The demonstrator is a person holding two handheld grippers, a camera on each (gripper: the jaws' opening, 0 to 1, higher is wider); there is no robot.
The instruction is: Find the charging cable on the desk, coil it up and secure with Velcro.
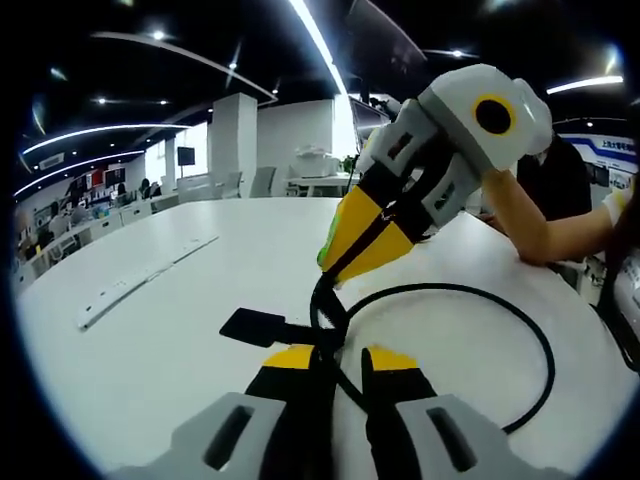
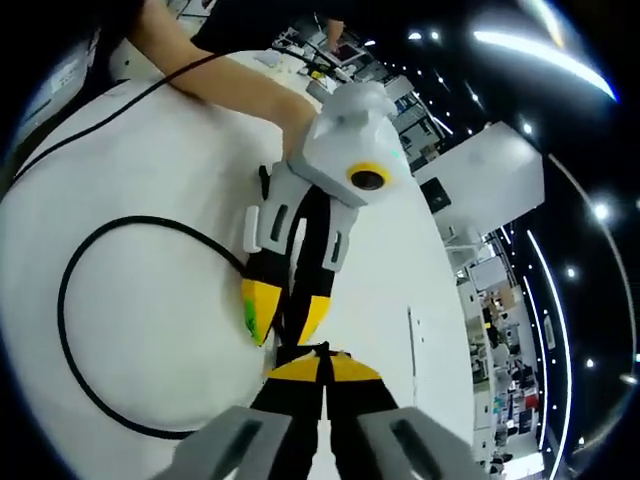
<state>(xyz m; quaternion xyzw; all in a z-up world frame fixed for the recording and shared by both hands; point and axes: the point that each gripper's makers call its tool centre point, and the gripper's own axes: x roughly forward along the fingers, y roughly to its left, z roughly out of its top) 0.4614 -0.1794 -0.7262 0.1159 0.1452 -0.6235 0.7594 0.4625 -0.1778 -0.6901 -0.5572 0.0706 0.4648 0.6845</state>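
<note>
Left gripper [image 1: 340, 362] and right gripper [image 2: 323, 368] both apparently clamped on cable [image 1: 520, 330]; loop could spring open if either slips.

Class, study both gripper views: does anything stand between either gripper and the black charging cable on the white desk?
Nothing visible does. Both the left gripper and the right gripper already meet the charging cable where its strands cross. The loop lies on the bare white desk, its black Velcro tab beside it.
</note>
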